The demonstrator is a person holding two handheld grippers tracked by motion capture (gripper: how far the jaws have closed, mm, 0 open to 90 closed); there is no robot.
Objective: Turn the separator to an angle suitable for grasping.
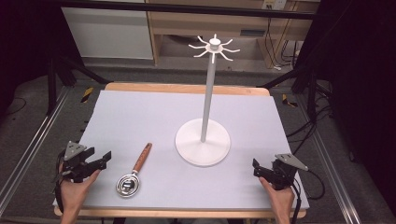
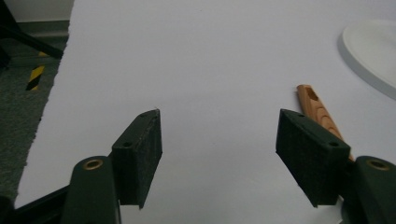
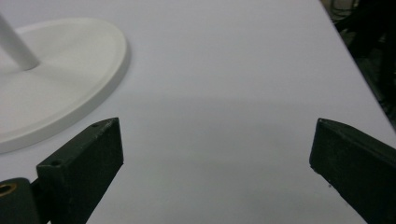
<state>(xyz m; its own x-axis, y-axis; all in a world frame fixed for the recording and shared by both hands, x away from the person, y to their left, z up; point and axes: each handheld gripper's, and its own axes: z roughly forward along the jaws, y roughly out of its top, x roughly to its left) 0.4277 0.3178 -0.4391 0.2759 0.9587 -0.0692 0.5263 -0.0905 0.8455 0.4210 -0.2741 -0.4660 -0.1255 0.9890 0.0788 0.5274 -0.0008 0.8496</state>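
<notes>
A strainer-like utensil (image 1: 133,173) with a metal mesh bowl and a wooden handle (image 2: 318,109) lies on the white sheet, left of centre. A white stand (image 1: 204,141) with a round base (image 3: 60,70), a tall pole and hooks (image 1: 214,48) on top rises in the middle. My left gripper (image 1: 105,158) rests at the front left, just left of the utensil, jaws wide apart with nothing between them (image 2: 219,140). My right gripper (image 1: 258,169) sits at the front right, right of the base, open and empty (image 3: 217,154).
The white sheet (image 1: 140,112) covers a wooden table (image 1: 187,87) whose edge shows at the back. Dark frame bars and cables stand at both sides, and a yellow-black tape mark (image 2: 35,76) lies on the floor to the left.
</notes>
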